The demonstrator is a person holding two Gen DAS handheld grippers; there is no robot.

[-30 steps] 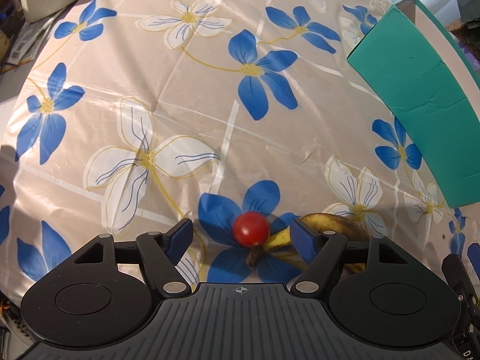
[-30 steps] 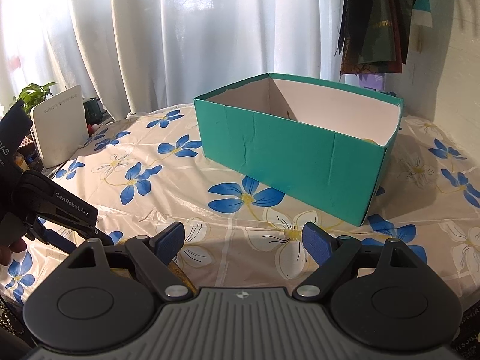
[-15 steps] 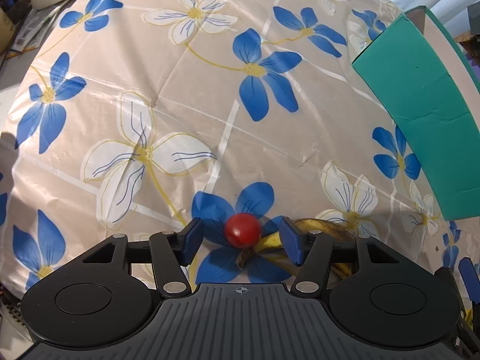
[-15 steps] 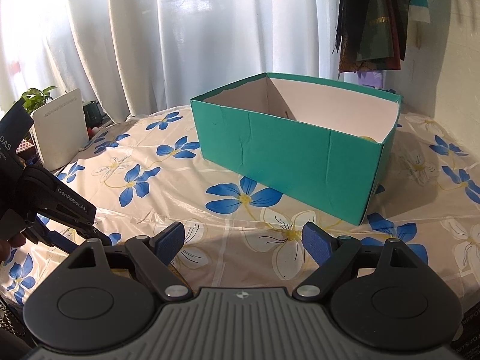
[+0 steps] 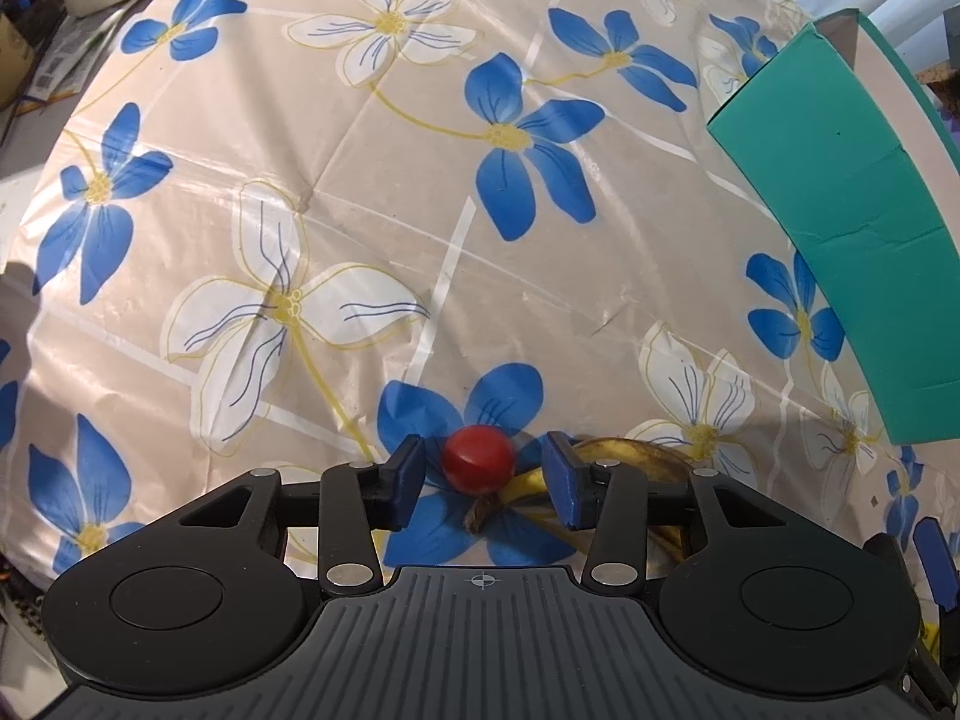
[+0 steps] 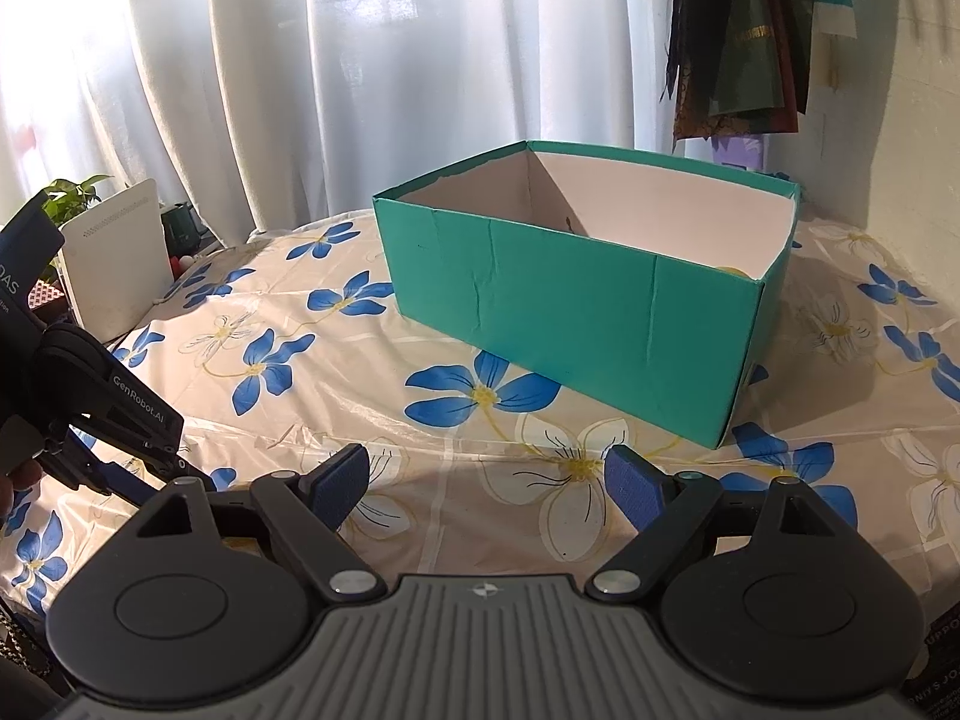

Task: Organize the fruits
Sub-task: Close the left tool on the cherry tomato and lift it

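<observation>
A small red tomato (image 5: 478, 466) lies on the flowered tablecloth (image 5: 372, 192), touching the tip of a spotted yellow banana (image 5: 606, 465). My left gripper (image 5: 485, 480) is low over the cloth, its jaws partly closed around the tomato with small gaps on both sides. The banana runs under the right finger. A teal cardboard box (image 6: 576, 294) with a white inside stands open at the back; its corner shows in the left wrist view (image 5: 852, 204). My right gripper (image 6: 486, 483) is open and empty above the cloth in front of the box. The left gripper's body (image 6: 102, 414) shows at its left.
A white device (image 6: 114, 267) and a small plant (image 6: 72, 192) stand at the table's left edge. White curtains hang behind the table, and dark clothes (image 6: 744, 36) hang at the upper right. Something yellow (image 6: 731, 270) shows inside the box.
My left gripper's jaws have narrowed around the tomato, from wide apart to close on both sides. The right gripper has barely moved.
</observation>
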